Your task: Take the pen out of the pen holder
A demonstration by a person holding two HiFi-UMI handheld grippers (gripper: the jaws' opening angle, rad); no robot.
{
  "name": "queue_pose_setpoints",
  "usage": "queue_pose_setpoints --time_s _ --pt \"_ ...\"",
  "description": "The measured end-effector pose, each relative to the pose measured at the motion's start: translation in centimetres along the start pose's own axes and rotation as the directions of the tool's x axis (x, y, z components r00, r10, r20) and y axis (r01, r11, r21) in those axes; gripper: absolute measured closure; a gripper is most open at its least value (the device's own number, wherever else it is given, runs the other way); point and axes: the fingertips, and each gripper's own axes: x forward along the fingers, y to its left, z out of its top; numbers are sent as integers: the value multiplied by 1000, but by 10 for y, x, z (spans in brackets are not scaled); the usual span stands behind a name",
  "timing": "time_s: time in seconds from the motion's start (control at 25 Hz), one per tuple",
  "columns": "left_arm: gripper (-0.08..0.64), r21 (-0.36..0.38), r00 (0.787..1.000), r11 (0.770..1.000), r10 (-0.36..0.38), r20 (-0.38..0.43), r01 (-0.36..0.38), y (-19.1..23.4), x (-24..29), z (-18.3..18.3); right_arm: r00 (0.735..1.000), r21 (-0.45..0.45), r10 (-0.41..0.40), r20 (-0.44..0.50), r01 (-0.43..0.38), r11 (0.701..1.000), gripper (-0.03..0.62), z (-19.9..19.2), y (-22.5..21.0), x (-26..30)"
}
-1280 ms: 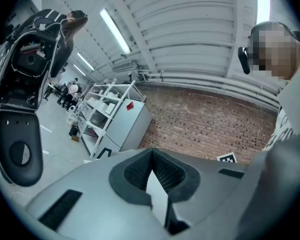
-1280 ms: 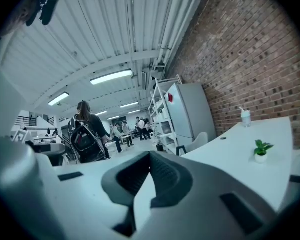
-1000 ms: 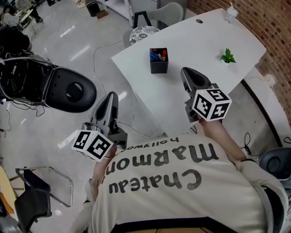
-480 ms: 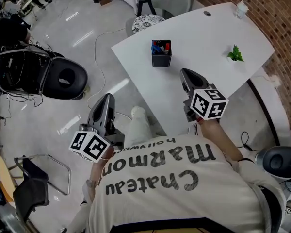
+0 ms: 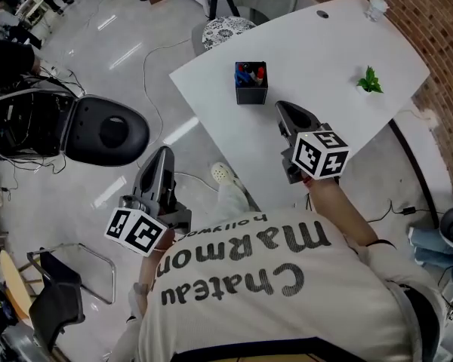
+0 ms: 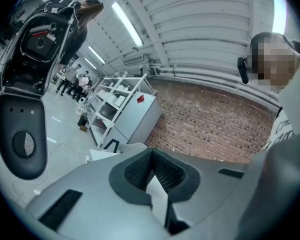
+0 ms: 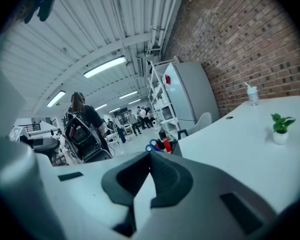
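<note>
The right gripper [image 5: 281,108] had its jaws pressed together with nothing between them. Its nose pointed toward the pen holder [image 5: 251,93] but sat short of it, on the holder's near side, over the white table [image 5: 340,47]. The left gripper [image 5: 164,153] was likewise closed and empty. It was well away from the pen holder, off the table's edge and over the floor.

The pens [image 5: 251,72] stood inside the pen holder, red and blue tops crowded together with a pair of blue scissor handles [image 7: 151,145]. None had been drawn out. Well beyond the pen holder, a small potted plant [image 5: 370,80] stood clear of any likely path.

The step in hand looked like the approach. To do it well, the right gripper's jaws would have to open before reaching the pen holder. They should then come down over a single pen's top, clear of the scissor handles, and close squarely on the shaft. A straight upward pull would probably keep the light holder from tipping or dragging. The left gripper might steady the holder's wall.
</note>
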Motion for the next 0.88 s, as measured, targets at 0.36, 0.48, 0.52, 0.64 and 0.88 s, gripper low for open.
queue_pose_setpoints --time_s 0.36,0.48,0.52,0.64,0.88 --pt "558 -22 998 998 66 -23 -66 32 -3 1 1000 -39 6 5 -6 999 589 16 0 32" --pt "558 -30 994 993 110 -23 -111 48 -11 2 1000 -66 -2 10 2 998 561 20 -4 41" --pt "558 -35 992 992 122 -19 -122 53 -13 3 1000 -69 -6 9 6 998 544 21 -6 45" --pt "558 -43 990 989 142 -16 -143 63 -16 2 1000 -64 -18 -1 18 998 526 19 -14 56" --pt "558 -62 984 982 180 -12 -180 82 -25 3 999 -78 -44 -32 42 996 495 14 -21 74"
